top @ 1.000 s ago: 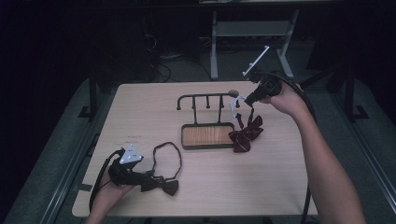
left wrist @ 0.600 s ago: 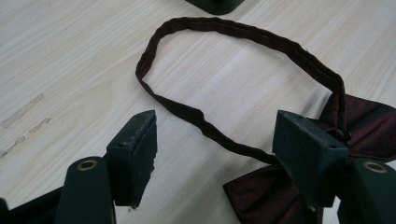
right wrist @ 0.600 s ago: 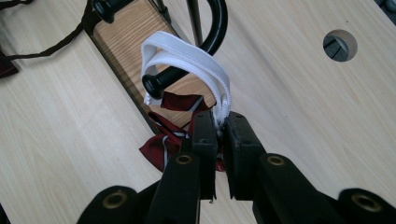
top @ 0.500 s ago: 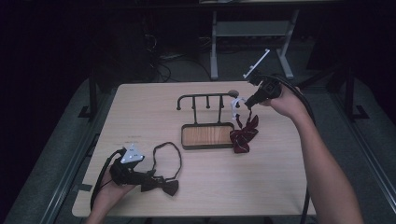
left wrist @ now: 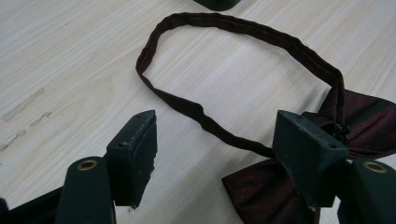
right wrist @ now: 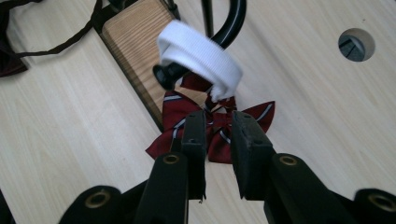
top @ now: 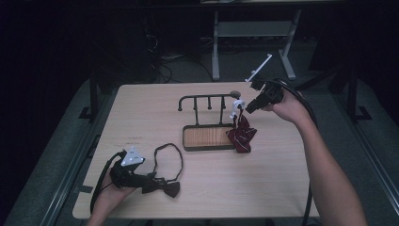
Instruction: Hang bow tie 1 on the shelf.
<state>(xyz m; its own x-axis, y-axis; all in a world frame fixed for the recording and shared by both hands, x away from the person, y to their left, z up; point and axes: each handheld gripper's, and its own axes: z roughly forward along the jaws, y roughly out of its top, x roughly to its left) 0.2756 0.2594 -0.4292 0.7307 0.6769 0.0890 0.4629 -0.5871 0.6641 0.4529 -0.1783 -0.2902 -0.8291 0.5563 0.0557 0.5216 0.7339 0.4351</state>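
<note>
Striped bow tie left hanging as the right claw lets go

The right claw [right wrist: 214,133] has just been opening, its jaws parted a little with nothing pinched, so the red striped bow tie [right wrist: 217,126] hangs by its white elastic band [right wrist: 201,55] from the black metal rack [top: 207,101], its hanging seemingly done. The left claw [left wrist: 224,154] stands wide over the dark satin bow tie [left wrist: 275,191] on the pale wood-grain tabletop [top: 282,188].

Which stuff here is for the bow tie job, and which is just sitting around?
For the job:
- striped bow tie, white band looped on the rack's hook
- rack
- dark bow tie
- right gripper
- left gripper

Just there:
- table
- hole in the table
</note>
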